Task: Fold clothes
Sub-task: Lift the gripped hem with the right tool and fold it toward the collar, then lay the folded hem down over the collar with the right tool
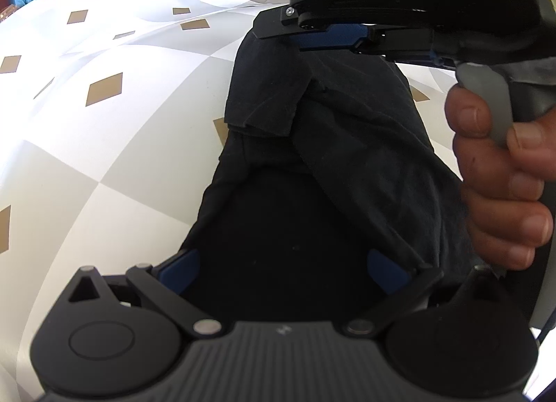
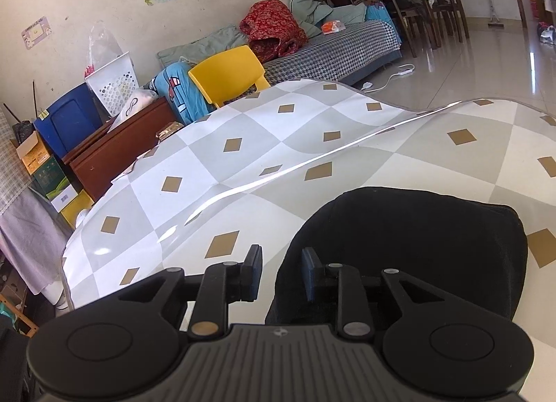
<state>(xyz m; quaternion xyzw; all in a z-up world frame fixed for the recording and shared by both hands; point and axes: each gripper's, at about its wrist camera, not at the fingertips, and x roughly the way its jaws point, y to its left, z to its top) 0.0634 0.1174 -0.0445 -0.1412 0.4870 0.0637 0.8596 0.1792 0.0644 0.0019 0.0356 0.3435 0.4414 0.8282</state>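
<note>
Two grippers worked one black garment (image 1: 347, 145) lying partly folded on the checked surface (image 1: 104, 145). Left gripper (image 1: 283, 271) fingers stood apart over cloth; right gripper (image 2: 281, 271) fingers stood slightly apart, holding nothing. Judged next: regrasp an edge and fold over.

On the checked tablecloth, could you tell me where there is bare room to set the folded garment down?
The tablecloth lies bare from the black garment to the yellow chair. It is crowded where both grippers work the garment.
</note>
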